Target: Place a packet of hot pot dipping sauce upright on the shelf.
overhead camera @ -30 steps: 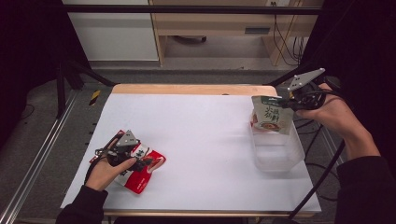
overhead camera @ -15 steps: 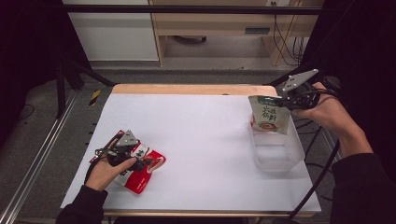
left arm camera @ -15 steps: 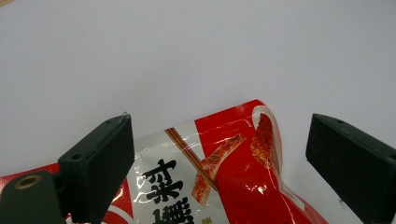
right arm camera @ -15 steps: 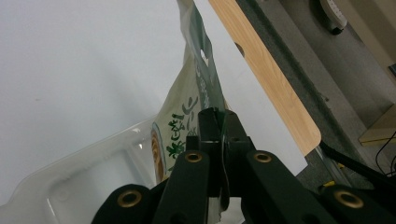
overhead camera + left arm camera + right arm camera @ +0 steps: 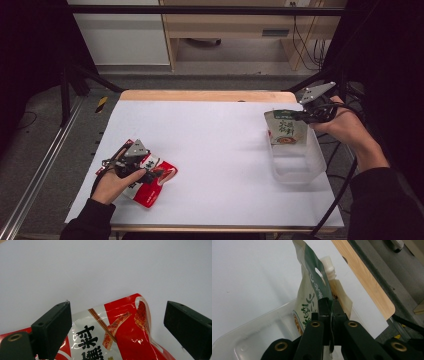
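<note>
Green-and-cream spouted drink pouch (image 5: 285,131) is hanging upright over the far end of a clear plastic rectangular tub (image 5: 299,167), which is sitting near the right edge of the white desk (image 5: 220,140). The right gripper (image 5: 303,116) is holding this pouch by its edge; in the right gripper view the two black jaws are pressing tight together on the pouch (image 5: 312,297) edge, just below its white screw cap (image 5: 329,267), with the tub (image 5: 249,340) lying beneath.

Near the front left corner of the desk, a red-and-white printed snack packet (image 5: 150,182) is lying flat. The left gripper (image 5: 159,174) is resting over it, with the person's hand (image 5: 112,182) wrapping around its body. In the left gripper view the jaws are standing wide apart, one on each side of the packet (image 5: 117,332), and not pinching it.
</note>
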Action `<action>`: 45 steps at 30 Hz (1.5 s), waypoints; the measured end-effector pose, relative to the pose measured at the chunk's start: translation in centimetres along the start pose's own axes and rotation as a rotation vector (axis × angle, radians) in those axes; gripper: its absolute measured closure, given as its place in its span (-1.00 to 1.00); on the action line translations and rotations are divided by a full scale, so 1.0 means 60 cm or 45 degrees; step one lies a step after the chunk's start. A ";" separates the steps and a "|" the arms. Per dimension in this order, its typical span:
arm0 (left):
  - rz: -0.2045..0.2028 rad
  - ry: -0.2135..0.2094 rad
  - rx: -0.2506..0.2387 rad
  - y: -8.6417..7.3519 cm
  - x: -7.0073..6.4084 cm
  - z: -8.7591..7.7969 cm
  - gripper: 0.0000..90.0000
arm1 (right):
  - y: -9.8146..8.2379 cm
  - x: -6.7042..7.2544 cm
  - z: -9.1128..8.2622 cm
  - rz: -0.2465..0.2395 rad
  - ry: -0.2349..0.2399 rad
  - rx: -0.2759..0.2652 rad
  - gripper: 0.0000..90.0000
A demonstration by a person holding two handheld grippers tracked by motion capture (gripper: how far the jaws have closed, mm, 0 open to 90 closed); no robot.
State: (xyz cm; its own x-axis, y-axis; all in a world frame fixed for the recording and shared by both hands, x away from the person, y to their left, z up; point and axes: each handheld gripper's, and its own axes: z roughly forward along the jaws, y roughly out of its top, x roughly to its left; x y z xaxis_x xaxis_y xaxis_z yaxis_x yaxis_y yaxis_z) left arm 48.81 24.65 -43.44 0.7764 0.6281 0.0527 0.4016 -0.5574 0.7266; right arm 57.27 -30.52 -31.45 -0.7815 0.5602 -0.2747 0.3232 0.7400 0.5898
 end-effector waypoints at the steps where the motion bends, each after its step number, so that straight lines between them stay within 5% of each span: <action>1: 0.000 0.000 0.000 0.000 0.000 0.000 -0.82 | -0.004 0.000 0.002 0.018 -0.001 -0.003 0.99; 14: -0.002 0.002 -0.003 0.001 -0.001 -0.001 -0.82 | -0.053 -0.014 0.002 0.202 -0.052 -0.001 0.96; 31: -0.002 0.005 -0.003 0.002 -0.001 -0.002 -0.82 | -0.071 -0.018 0.003 0.286 -0.089 -0.007 0.73; 45: -0.002 0.008 -0.005 0.002 -0.001 -0.003 -0.82 | -0.069 -0.003 0.003 0.321 -0.163 -0.026 -0.14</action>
State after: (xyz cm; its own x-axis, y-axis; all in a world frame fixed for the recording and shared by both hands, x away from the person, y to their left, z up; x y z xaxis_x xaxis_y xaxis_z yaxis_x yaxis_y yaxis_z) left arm 48.74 24.65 -43.21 0.7728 0.6322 0.0558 0.4007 -0.5542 0.7296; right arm 56.18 -33.59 -33.98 -0.6034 0.7693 -0.2101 0.4869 0.5641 0.6669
